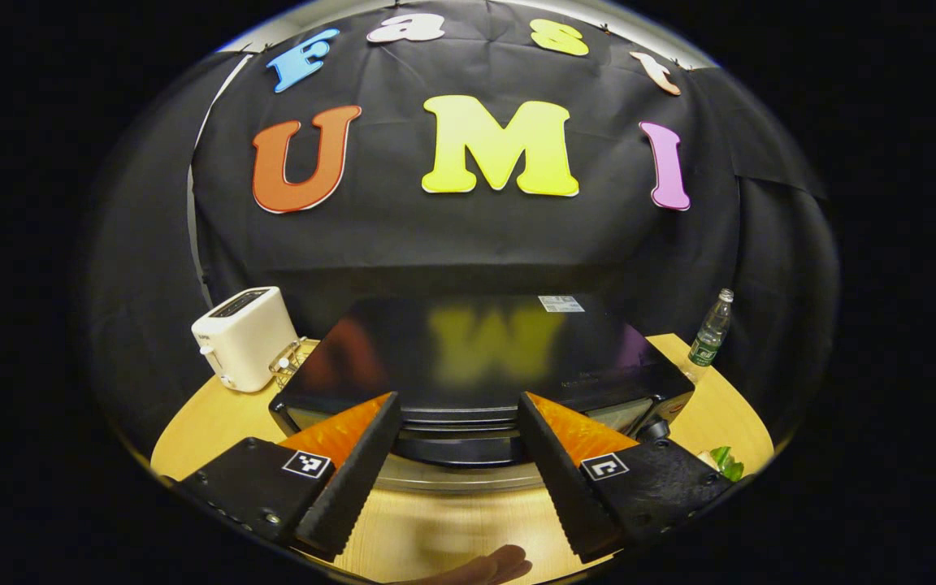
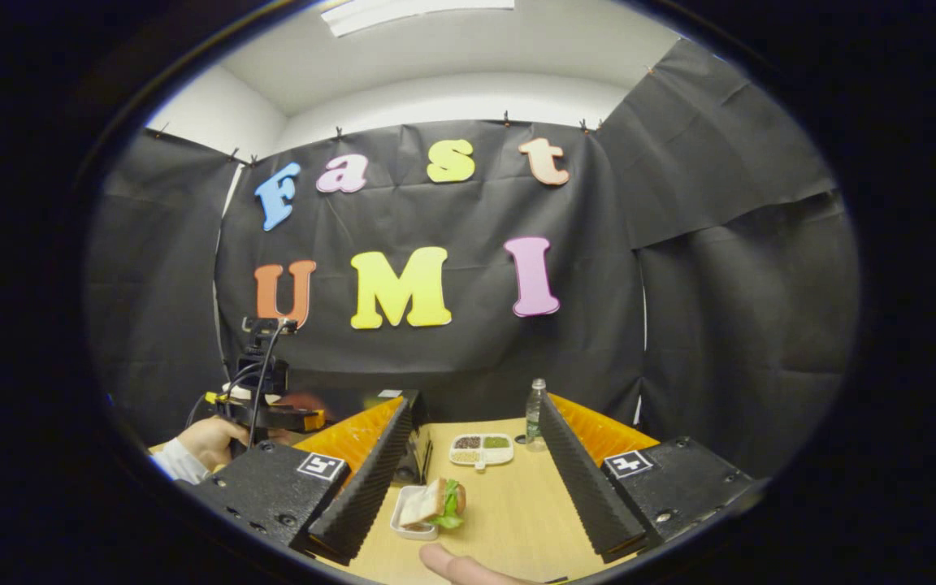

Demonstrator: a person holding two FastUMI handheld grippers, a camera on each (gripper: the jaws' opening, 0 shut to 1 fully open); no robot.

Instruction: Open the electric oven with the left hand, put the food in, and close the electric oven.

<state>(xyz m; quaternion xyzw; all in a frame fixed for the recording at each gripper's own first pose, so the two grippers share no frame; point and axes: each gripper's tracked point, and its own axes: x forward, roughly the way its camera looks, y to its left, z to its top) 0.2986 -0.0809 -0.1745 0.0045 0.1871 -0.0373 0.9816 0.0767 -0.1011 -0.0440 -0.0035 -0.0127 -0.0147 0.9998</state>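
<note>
The black electric oven [image 1: 476, 349] stands straight ahead in the left gripper view, its glossy top facing me and its front edge and handle [image 1: 456, 445] low between my fingers. My left gripper [image 1: 458, 398] is open, fingers spread to either side of the handle, pressing on nothing. The food, a sandwich with green lettuce [image 2: 434, 504] on a small white dish, lies on the wooden table [image 2: 517, 504] just ahead of my right gripper [image 2: 474, 402], which is open and empty. In the right gripper view the left gripper [image 2: 261, 406] hangs at the left, held by a hand [image 2: 208, 439], beside the oven's corner [image 2: 413, 443].
A white toaster [image 1: 240, 337] stands left of the oven. A clear bottle [image 1: 710, 331] stands at the right rear of the table, also seen as the bottle [image 2: 535, 410]. A white divided dish of grains [image 2: 480, 448] sits behind the sandwich. A lettuce edge [image 1: 728, 463] shows right of the oven.
</note>
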